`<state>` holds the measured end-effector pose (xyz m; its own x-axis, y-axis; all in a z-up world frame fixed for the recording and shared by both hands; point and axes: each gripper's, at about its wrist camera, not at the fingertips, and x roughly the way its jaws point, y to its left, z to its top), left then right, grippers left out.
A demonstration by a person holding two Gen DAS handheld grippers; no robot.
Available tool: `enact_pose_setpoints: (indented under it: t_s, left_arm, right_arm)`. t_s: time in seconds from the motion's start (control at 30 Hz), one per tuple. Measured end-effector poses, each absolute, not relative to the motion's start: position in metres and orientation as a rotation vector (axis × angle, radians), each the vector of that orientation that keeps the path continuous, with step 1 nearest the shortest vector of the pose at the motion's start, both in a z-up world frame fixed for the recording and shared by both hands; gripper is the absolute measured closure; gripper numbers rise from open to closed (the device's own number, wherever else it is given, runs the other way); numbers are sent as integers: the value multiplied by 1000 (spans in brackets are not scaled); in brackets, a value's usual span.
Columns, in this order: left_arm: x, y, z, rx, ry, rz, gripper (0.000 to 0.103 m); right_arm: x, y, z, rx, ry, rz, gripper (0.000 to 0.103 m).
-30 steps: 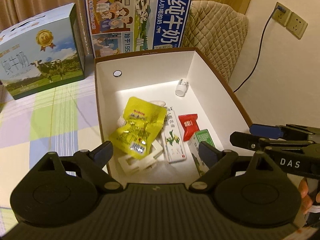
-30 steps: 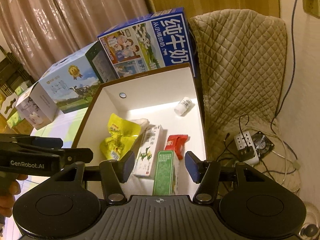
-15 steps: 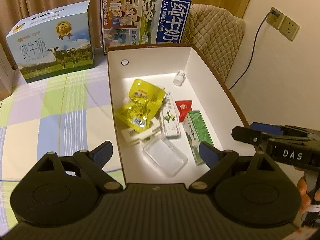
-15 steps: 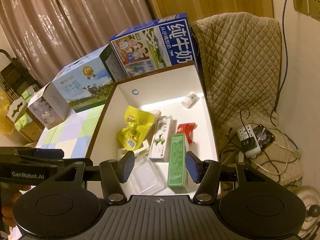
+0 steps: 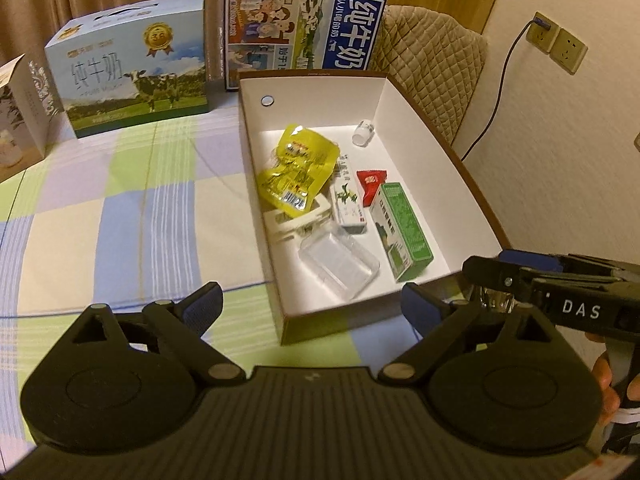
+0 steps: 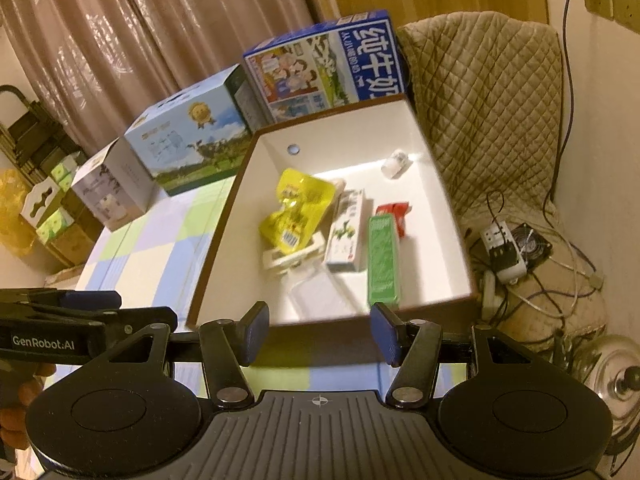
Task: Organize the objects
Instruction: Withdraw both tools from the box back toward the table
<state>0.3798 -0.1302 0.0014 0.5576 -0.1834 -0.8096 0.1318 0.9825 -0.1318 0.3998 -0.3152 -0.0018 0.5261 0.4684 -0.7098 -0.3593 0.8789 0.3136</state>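
An open white box with a brown rim [image 5: 440,148] [image 6: 444,200] sits on the checked tablecloth. Inside lie a yellow pouch [image 5: 298,170] [image 6: 296,208], a green carton [image 5: 402,230] [image 6: 383,264], a white medicine box [image 5: 348,196] [image 6: 347,236], a red packet [image 5: 370,184] [image 6: 396,214], a clear plastic tray [image 5: 338,262], a white plastic holder [image 5: 294,222] and a small white bottle [image 5: 363,132] [image 6: 396,162]. My left gripper [image 5: 312,306] is open and empty in front of the box's near wall. My right gripper [image 6: 320,330] is open and empty, just short of the box.
Two milk cartons [image 5: 132,80] [image 5: 304,28] stand behind the box, a smaller white box [image 5: 20,112] at the left. A quilted chair [image 6: 488,92] is right of the table, with a power strip and cables [image 6: 504,252] on the floor.
Both grippers have pulled back and up from the box, so its near wall and the tablecloth in front now show. The objects in the box have not moved.
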Motion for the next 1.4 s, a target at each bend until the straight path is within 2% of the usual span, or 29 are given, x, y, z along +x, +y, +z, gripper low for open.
enact_pose_setpoints:
  t_s: [0.63, 1.4]
  left_arm:
    - [316, -72, -9, -100, 998, -158, 9]
    - [269, -11, -39, -155, 1019, -51, 9]
  right_arm:
    - [343, -281, -19, 123, 957, 522, 50]
    - [315, -243, -50, 69, 1051, 566, 50]
